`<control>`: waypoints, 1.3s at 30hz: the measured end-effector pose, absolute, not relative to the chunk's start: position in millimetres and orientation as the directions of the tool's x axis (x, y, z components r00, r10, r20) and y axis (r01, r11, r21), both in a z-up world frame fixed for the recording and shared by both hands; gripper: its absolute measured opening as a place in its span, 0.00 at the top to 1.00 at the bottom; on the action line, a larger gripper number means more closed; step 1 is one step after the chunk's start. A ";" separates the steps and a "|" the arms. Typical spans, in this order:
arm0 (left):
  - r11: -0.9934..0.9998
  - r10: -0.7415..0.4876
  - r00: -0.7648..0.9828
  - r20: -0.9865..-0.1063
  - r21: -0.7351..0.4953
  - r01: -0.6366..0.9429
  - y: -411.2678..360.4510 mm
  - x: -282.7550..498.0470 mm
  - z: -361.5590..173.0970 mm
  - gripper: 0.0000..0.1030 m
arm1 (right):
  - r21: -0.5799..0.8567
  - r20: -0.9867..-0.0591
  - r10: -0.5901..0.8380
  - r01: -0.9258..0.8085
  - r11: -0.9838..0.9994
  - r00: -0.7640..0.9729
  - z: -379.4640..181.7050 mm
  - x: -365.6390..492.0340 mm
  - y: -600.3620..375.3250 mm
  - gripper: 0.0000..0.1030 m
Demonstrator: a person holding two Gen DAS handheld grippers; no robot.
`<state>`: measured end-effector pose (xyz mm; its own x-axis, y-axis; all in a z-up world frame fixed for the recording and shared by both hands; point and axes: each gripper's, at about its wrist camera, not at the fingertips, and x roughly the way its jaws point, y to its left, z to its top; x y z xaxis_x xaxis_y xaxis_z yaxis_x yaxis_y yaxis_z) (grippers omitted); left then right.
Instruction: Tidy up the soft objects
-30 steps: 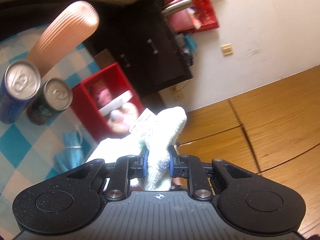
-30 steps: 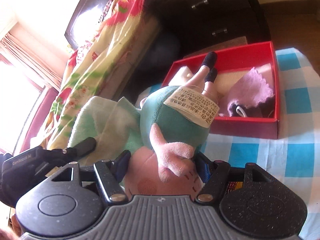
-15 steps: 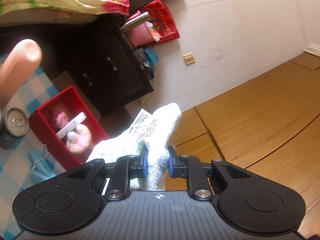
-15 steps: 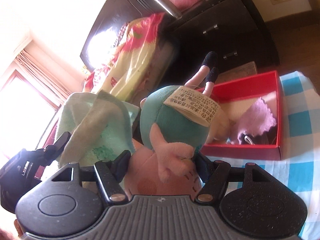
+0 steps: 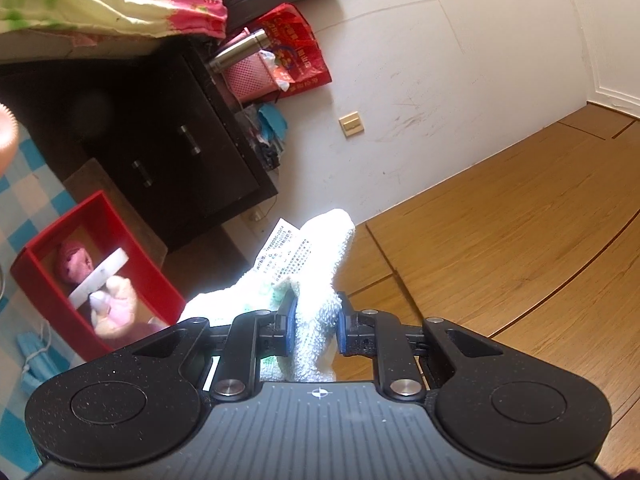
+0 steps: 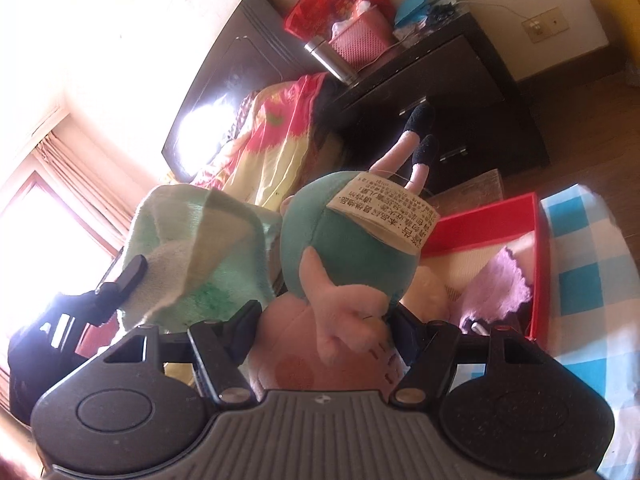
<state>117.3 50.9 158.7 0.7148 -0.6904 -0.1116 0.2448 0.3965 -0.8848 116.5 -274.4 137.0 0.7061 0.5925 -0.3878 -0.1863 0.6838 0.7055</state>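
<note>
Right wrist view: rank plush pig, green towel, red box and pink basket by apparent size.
1. plush pig, though nearness inflates it
2. green towel, close to the pig; unsure
3. red box, partly hidden
4. pink basket

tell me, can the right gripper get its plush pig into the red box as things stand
Probably yes. The right gripper grips the plush pig, and the red box lies open-topped just ahead on the checked cloth. A purple knit piece takes up part of the box, so room looks tight.
</note>
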 end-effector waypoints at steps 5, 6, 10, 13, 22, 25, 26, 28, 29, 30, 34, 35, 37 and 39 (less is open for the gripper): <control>0.418 -0.684 0.720 -0.118 -0.872 0.254 42.8 128.8 159.9 0.84 | 0.674 -0.390 0.530 -0.160 0.722 0.753 141.8 117.6 -282.3 0.55; 0.424 -0.678 0.724 -0.124 -0.871 0.248 41.8 131.1 159.2 0.84 | 0.655 -0.395 0.506 -0.152 0.740 0.767 143.8 116.9 -282.6 0.55; 0.453 -0.654 0.744 -0.136 -0.858 0.241 41.5 141.2 159.6 0.84 | 0.625 -0.395 0.467 -0.141 0.768 0.791 148.8 121.1 -283.1 0.55; 0.447 -0.649 0.750 -0.128 -0.862 0.240 43.6 149.9 160.3 0.84 | 0.604 -0.386 0.446 -0.144 0.784 0.807 155.0 124.3 -281.4 0.55; 0.428 -0.654 0.750 -0.101 -0.867 0.256 41.2 166.8 162.6 0.84 | 0.494 -0.334 0.342 -0.146 0.857 0.878 180.2 132.7 -275.0 0.55; 0.423 -0.655 0.749 -0.099 -0.869 0.255 39.4 173.8 159.5 0.84 | 0.462 -0.324 0.314 -0.140 0.876 0.892 183.2 138.7 -270.5 0.55; 0.420 -0.656 0.748 -0.097 -0.871 0.255 39.1 176.2 158.3 0.84 | 0.451 -0.321 0.306 -0.139 0.881 0.896 183.3 141.2 -268.5 0.55; 0.410 -0.656 0.750 -0.090 -0.876 0.254 38.8 180.4 156.0 0.84 | 0.447 -0.318 0.304 -0.141 0.883 0.898 182.0 146.8 -265.6 0.55; 0.405 -0.657 0.749 -0.085 -0.878 0.256 38.2 182.4 155.1 0.84 | 0.451 -0.317 0.308 -0.144 0.881 0.897 180.6 149.7 -264.2 0.55; 0.400 -0.659 0.748 -0.081 -0.880 0.257 37.5 185.2 154.5 0.84 | 0.452 -0.318 0.313 -0.146 0.880 0.895 179.2 152.8 -262.6 0.55; 0.390 -0.671 0.737 -0.077 -0.882 0.263 32.1 195.7 149.0 0.84 | 0.426 -0.327 0.297 -0.141 0.894 0.897 172.7 164.5 -255.5 0.55; 0.389 -0.676 0.732 -0.079 -0.883 0.264 30.3 199.0 146.7 0.84 | 0.422 -0.327 0.294 -0.140 0.896 0.898 171.3 166.9 -254.2 0.55; 0.388 -0.681 0.727 -0.087 -0.885 0.258 26.7 205.0 141.6 0.84 | 0.429 -0.330 0.300 -0.141 0.892 0.895 166.9 171.0 -254.0 0.55; 0.385 -0.685 0.722 -0.095 -0.889 0.248 23.4 210.9 135.8 0.84 | 0.431 -0.335 0.297 -0.135 0.892 0.894 162.5 176.1 -254.0 0.55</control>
